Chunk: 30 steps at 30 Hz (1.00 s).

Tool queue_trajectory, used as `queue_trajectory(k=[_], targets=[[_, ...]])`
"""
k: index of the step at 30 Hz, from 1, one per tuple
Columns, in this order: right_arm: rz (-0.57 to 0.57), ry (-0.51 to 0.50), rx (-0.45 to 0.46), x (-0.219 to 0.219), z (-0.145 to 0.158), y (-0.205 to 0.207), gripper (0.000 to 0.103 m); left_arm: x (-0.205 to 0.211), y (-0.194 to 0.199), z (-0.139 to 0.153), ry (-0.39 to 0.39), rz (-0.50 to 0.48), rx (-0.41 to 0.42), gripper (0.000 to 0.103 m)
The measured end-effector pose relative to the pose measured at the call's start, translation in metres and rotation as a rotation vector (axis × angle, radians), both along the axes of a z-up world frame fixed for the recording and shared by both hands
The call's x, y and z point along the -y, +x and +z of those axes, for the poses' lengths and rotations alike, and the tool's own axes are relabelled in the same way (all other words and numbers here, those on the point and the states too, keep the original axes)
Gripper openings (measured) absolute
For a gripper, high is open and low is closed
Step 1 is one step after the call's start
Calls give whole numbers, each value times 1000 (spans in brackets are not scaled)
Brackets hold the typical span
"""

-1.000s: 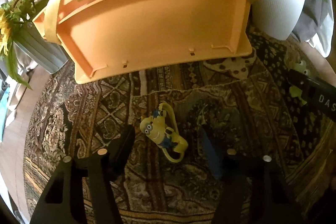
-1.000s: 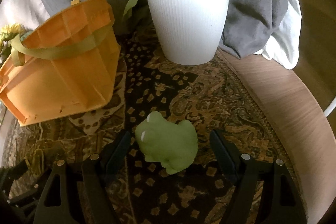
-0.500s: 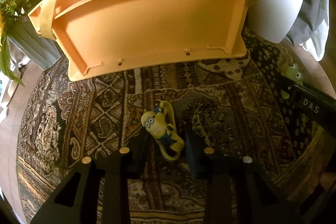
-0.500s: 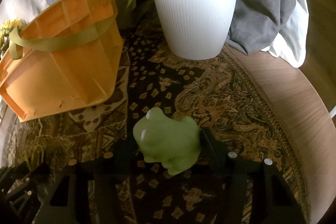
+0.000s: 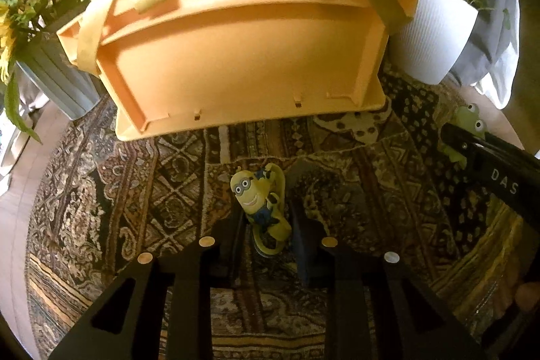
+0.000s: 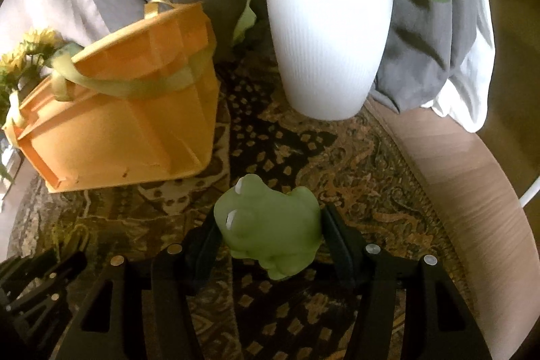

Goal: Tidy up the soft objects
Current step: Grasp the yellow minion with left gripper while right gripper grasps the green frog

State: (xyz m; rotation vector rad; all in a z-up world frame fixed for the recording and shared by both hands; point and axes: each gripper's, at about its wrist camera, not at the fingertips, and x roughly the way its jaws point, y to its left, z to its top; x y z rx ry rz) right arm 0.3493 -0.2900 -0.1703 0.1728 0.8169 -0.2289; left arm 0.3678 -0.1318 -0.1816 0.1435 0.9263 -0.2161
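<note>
A small yellow minion toy (image 5: 261,206) in blue overalls sits between the black fingers of my left gripper (image 5: 266,225), which is shut on it just above the patterned rug. A soft green frog toy (image 6: 270,230) is squeezed between the pads of my right gripper (image 6: 270,235), shut on its sides. The same frog (image 5: 467,120) and the right gripper's black body show at the right edge of the left wrist view. An orange plastic basket (image 5: 243,56) with pale yellow straps stands just beyond both toys; the right wrist view shows the basket (image 6: 121,120) at the left.
A white ribbed pot (image 6: 329,49) with a green plant stands right of the basket. A grey ribbed pot (image 5: 57,80) with sunflowers stands to its left. Grey and white cloth hangs behind. The patterned rug (image 5: 135,191) lies on a round wooden table (image 6: 465,177).
Both grippers closed from wide open onto their toys: the left on the minion, the right on the frog. The right wrist view shifted slightly and the frog sits a little higher in the picture.
</note>
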Motion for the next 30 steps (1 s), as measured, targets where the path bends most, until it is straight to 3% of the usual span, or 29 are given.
queue_trajectory(k=[14, 30], targets=[[65, -40, 84, -29, 46, -13, 60, -27, -15, 43, -68, 27, 95, 26], [138, -67, 217, -64, 97, -30, 60, -47, -31, 94, -81, 53, 256, 26]])
